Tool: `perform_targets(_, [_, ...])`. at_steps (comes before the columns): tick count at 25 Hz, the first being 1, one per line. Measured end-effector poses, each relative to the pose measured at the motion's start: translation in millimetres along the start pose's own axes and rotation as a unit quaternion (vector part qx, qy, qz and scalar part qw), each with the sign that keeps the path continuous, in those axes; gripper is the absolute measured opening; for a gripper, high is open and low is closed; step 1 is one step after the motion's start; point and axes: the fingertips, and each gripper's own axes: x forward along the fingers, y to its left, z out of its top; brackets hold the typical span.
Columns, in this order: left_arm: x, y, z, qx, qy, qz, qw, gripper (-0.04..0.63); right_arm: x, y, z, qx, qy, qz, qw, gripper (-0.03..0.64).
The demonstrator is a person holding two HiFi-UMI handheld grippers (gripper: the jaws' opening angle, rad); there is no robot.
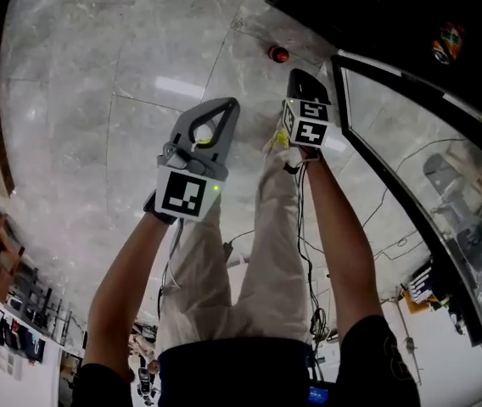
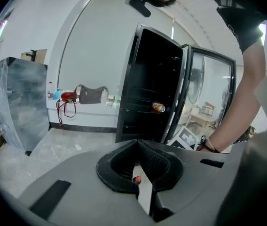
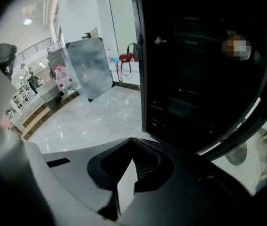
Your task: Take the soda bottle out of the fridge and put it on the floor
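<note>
Both jaws are together and empty. My left gripper (image 1: 226,103) has its tips touching with nothing pinched; the left gripper view shows only floor through the slot behind the tips. My right gripper (image 1: 299,76) is the same in the right gripper view (image 3: 132,139): pads meet, nothing between them. Both sit mid-frame in the head view, out in front of my legs and well above the grey polished marble floor (image 1: 97,100). I read that as a clear-of-the-load posture, with no reason to grip because the load is already down. The dark soda bottle with the red cap (image 1: 277,54) stands on the floor in the upper middle of the head view, just outside the base of the tall black fridge (image 1: 368,2) and apart from both grippers. From nearly straight above it's a round red cap over a dark body. It looks upright, and the label isn't readable. It also shows as a red dot (image 2: 136,179) through the left jaw slot. The glass-fronted fridge door (image 1: 428,168) stands open at right. One orange can (image 2: 158,108) lies on a shelf inside, not my target. Placement looks done to me.
</note>
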Motion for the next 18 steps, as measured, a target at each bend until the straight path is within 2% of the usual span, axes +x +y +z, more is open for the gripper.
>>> perform_targets(3, [-13.5,-10.0,19.8,0.014,-0.008,-0.004,0.9999,0.018,-47.6,12.7,24.6,-0.014,-0.039,-0.005,0.999,-0.006])
perform_targets(6, [-30.5,-27.6,39.8,0.02,-0.013,-0.013,0.9996,0.018,-101.5,24.6,38.0,-0.01,-0.05,-0.018,0.999,-0.007])
perform_targets(11, [-66.7,-62.3,76.8,-0.001,-0.003,-0.034,0.9994,0.018,-196.3,45.4,66.8,0.024,-0.072,-0.024,0.997,-0.006])
perform_targets(14, [-85.9,-77.5,110.7,0.016,-0.002,-0.052,0.9985,0.018,-246.3,50.6,88.3,0.037,-0.088,-0.035,0.995,-0.007])
perform_targets(18, [-117.0,-100.7,170.0,0.044,-0.02,-0.073,0.9962,0.018,-319.2,52.9,124.3,0.035,-0.124,-0.047,0.991,-0.006])
